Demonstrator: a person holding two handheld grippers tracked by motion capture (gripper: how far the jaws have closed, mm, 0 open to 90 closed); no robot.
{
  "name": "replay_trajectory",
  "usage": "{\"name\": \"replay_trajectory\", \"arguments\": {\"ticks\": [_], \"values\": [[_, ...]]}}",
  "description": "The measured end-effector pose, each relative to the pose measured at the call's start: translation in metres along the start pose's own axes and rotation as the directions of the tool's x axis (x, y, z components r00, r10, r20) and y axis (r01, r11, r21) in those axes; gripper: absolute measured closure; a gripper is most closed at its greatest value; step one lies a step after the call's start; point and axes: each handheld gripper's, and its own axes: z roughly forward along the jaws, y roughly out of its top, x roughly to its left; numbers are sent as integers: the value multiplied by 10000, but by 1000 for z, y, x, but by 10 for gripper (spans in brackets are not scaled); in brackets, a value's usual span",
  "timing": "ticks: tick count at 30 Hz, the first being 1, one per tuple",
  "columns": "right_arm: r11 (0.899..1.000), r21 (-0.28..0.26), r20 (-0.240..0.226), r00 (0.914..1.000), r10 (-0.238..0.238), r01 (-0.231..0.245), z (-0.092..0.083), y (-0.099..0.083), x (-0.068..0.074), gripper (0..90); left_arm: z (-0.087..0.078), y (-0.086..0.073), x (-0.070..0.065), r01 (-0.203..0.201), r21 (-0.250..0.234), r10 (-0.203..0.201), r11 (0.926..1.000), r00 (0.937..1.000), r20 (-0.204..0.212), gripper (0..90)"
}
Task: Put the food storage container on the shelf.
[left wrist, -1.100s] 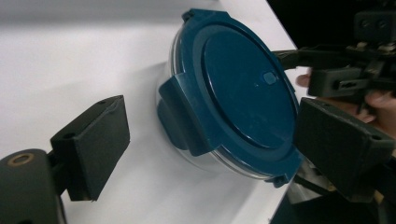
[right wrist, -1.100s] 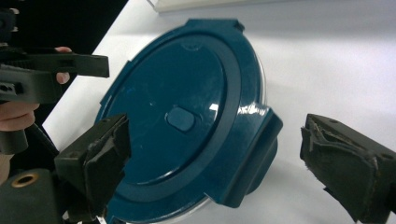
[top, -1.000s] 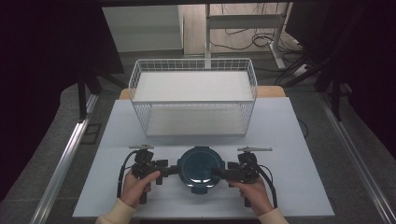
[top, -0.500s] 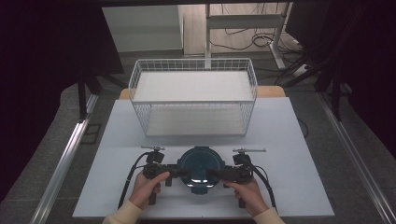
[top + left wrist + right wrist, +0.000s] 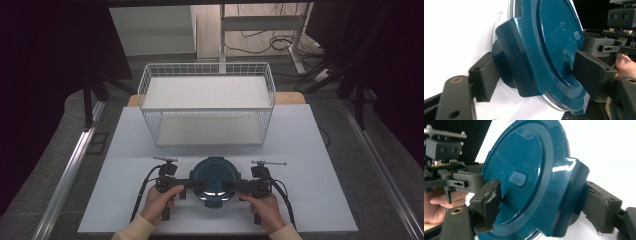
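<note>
A round clear container with a teal clip-on lid (image 5: 214,177) sits at the front middle of the white table (image 5: 320,150). My left gripper (image 5: 192,186) holds its left side and my right gripper (image 5: 227,187) holds its right side. In the left gripper view the lid (image 5: 549,42) stands on edge, and my left gripper (image 5: 539,75) is shut across one teal side latch, one jaw on top of the lid and one under the rim. In the right gripper view my right gripper (image 5: 544,207) is shut the same way across the opposite latch of the lid (image 5: 524,165).
A white wire basket (image 5: 207,107) with a shelf inside stands behind the container across the middle of the table. A person's hands (image 5: 159,200) grip both tools at the table's front edge. Dark floor, rails and cables surround the table.
Both hands have slid slightly inward and toward the front edge, bringing the jaws in on the container's two sides. The container stays in the same spot.
</note>
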Motion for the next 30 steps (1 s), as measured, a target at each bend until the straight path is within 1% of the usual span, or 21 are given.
{"name": "replay_trajectory", "arguments": {"ticks": [2,5,11,13,15,17,18,19,21,26,30], "values": [[9998,-47,-71,9998,178,-178,-1,0,-2,262,-1,0,0,95,-13,-95,10000,10000,-13,250],[9997,-86,-93,9997,212,-213,-4,0,0,293,-3,-2,-3,59,-104,-60,9999,9999,-105,266],[9993,-372,-135,9999,28,-33,-12,-3,5,348,-10,-8,-8,-3,-369,0,9993,10000,-83,321],[9992,-389,-173,9998,-68,61,-15,-5,6,360,-13,-10,-10,-122,-414,118,9991,9999,-97,340],[9988,-475,-215,9997,-141,131,-17,-6,8,368,-16,-12,-12,-347,-472,340,9983,9993,-158,357],[9983,-549,-252,9995,-195,181,-19,-8,8,378,-19,-14,-15,-477,-653,462,9967,9987,-233,377],[9983,-549,-252,9995,-195,181,-19,-8,8,378,-19,-14,-15,-477,-653,462,9967,9987,-233,390],[9973,-576,-244,9986,-461,446,-20,-8,10,380,-20,-14,-16,-524,-723,509,9960,9984,-232,390],[9960,-572,-218,9973,-697,684,-21,-8,13,381,-22,-14,-18,-582,-806,565,9950,9981,-239,395],[9917,-804,-353,9940,-1033,1002,-26,-7,17,381,-29,-15,-26,-868,-1038,852,9908,9962,-197,409],[9848,-1045,-477,9884,-1444,1388,-33,-5,24,381,-37,-15,-36,-1263,-1248,1240,9841,9919,-264,418]]}}
